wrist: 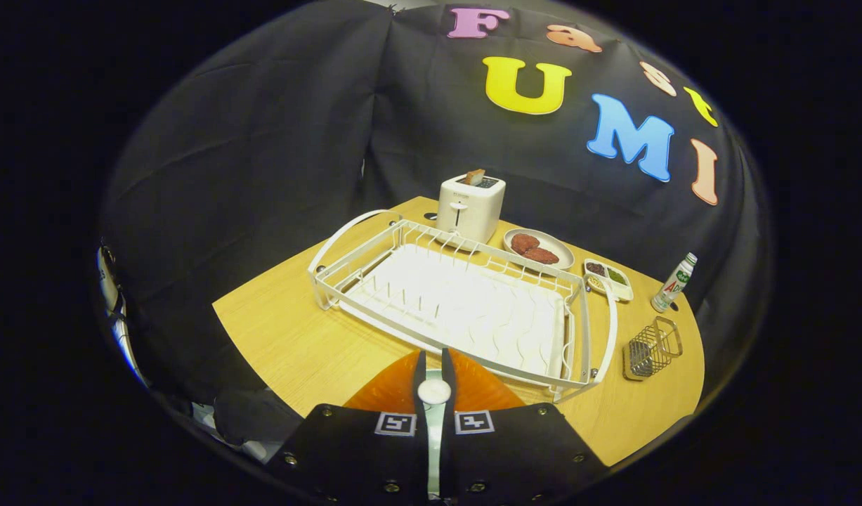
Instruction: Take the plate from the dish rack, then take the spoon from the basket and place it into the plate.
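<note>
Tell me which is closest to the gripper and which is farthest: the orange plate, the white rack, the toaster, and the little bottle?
Seen in the gripper view:
1. Orange plate: clamped between the gripper fingers.
2. White dish rack: just ahead of the fingers.
3. Bottle: beyond the rack, off to the right.
4. Toaster: behind the rack's far end.
Bottle and toaster are close to call.

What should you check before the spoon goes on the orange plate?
1. Plate out of the rack: ok, it lies on the table in front of the rack.
2. Gripper free: not ok, jaws nearly closed over the plate.
3. Both jaws pressing the plate: cannot tell.
4. Basket easy to get at: ok, it stands alone beside the rack.
5. Spoon in the basket: cannot tell, too small to see.
</note>
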### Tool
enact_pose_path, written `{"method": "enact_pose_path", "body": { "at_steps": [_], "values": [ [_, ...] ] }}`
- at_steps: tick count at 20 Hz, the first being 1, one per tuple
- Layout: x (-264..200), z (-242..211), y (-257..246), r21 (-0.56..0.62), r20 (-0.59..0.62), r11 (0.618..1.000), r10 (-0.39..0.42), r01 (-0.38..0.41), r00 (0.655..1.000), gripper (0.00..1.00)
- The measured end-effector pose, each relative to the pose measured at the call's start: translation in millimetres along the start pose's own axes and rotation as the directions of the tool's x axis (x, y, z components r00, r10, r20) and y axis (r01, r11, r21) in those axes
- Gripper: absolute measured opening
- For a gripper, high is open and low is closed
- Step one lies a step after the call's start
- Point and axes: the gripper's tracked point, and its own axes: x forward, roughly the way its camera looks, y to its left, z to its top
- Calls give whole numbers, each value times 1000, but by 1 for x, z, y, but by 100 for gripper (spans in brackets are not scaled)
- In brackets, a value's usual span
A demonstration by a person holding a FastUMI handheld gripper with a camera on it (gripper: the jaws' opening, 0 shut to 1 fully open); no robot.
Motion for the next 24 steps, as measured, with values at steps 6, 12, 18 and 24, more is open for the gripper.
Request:
{"method": "enact_pose_path", "body": {
  "at_steps": [6,12,18,24],
  "values": [
    [4,6,6,-63,10,998,32,-31,999,8],
    [-8,5,-15,-83,17,997,5,-4,1000,26],
    [-15,16,-35,-73,38,997,-21,23,999,41],
    [-25,25,-50,-41,60,999,-31,34,998,41]
  ]
}}
